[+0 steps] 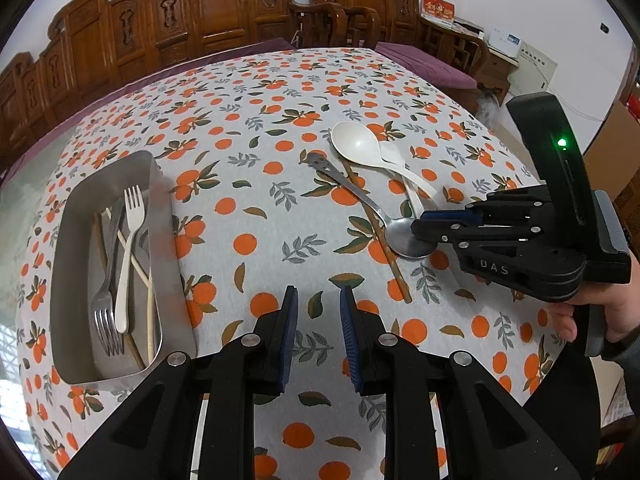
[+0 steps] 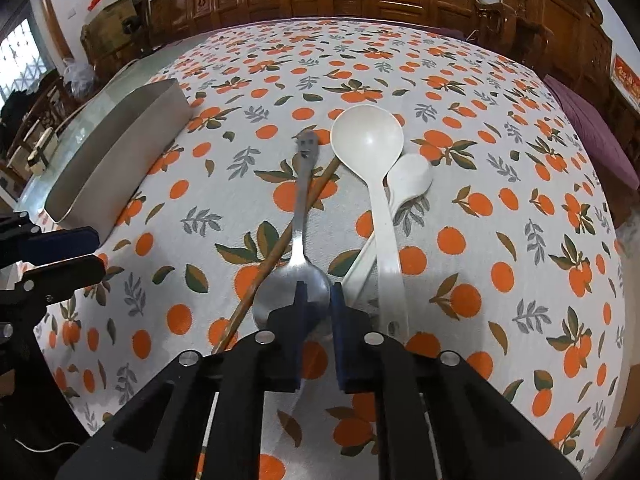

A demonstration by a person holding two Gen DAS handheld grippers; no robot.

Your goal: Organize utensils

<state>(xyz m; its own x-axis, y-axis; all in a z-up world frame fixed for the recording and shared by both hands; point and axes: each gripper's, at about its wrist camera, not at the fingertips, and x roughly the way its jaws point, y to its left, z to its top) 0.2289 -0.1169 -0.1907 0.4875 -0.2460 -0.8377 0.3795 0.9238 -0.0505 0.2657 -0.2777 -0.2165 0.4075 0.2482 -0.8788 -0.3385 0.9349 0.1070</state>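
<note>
A metal spoon [image 2: 294, 276] lies on the orange-print tablecloth across a brown chopstick [image 2: 280, 248], beside a large white spoon [image 2: 372, 152] and a small white spoon [image 2: 412, 178]. My right gripper [image 2: 319, 294] has its jaws a narrow gap apart around the metal spoon's bowl [image 1: 404, 238]; I cannot tell if they grip it. It also shows in the left wrist view [image 1: 424, 226]. My left gripper [image 1: 319, 300] is open and empty above the cloth, right of a metal tray [image 1: 68, 240] holding forks [image 1: 128, 248] and chopsticks.
The tray also shows in the right wrist view [image 2: 120, 152] at the left. The large white spoon [image 1: 360, 146] and chopstick [image 1: 384, 244] lie mid-table. Carved wooden chairs [image 1: 200, 12] and a purple cushion [image 2: 592, 128] stand beyond the table's far edge.
</note>
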